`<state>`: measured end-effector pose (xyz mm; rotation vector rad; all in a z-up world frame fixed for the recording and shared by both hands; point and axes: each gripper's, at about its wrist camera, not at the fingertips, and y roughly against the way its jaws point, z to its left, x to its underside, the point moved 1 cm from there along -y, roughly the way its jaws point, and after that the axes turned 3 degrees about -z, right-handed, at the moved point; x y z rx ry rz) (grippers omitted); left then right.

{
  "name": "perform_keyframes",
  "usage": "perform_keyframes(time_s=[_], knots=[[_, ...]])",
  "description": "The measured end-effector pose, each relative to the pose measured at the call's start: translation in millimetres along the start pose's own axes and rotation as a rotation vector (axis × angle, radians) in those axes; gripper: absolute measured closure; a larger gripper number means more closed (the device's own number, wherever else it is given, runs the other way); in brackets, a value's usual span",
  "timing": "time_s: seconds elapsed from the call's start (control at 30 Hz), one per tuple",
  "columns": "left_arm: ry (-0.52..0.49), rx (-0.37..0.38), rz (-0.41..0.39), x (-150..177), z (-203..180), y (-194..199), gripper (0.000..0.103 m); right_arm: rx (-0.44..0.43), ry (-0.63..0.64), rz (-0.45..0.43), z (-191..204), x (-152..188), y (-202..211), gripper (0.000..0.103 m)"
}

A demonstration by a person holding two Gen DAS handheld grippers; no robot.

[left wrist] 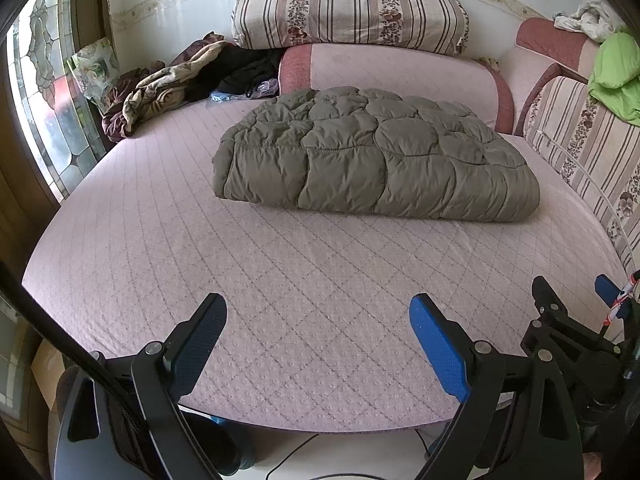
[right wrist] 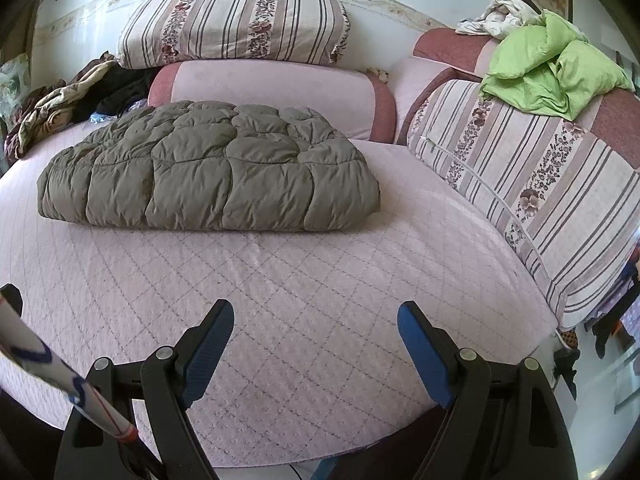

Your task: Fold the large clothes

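Note:
An olive-grey quilted puffer coat (left wrist: pixel 372 152) lies folded into a thick bundle on the pink quilted mattress (left wrist: pixel 280 280), toward the back; it also shows in the right wrist view (right wrist: pixel 208 168). My left gripper (left wrist: pixel 318 316) is open and empty over the near part of the mattress, well short of the coat. My right gripper (right wrist: pixel 316 320) is open and empty too, also over the near edge and apart from the coat. The right gripper's body shows at the right edge of the left wrist view (left wrist: pixel 568 320).
Striped floral cushions (left wrist: pixel 348 8) stand along the back and the right side (right wrist: pixel 532 176). A heap of dark and tan clothes (left wrist: pixel 168 80) lies at the back left. A green garment (right wrist: pixel 552 72) and a white cloth (right wrist: pixel 496 16) lie on the right cushions. A stained-glass window (left wrist: pixel 44 92) is at left.

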<state>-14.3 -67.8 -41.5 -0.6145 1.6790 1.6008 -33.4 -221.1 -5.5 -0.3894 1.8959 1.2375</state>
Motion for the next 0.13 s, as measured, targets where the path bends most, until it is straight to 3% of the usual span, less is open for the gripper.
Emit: perform_keyframes(time_s=[0.13], knots=[[-0.004,-0.001,0.005,0.2,-0.9,-1.3,0.011,-0.002,0.004,0.001,1.9,0.5,-0.8,0.015]])
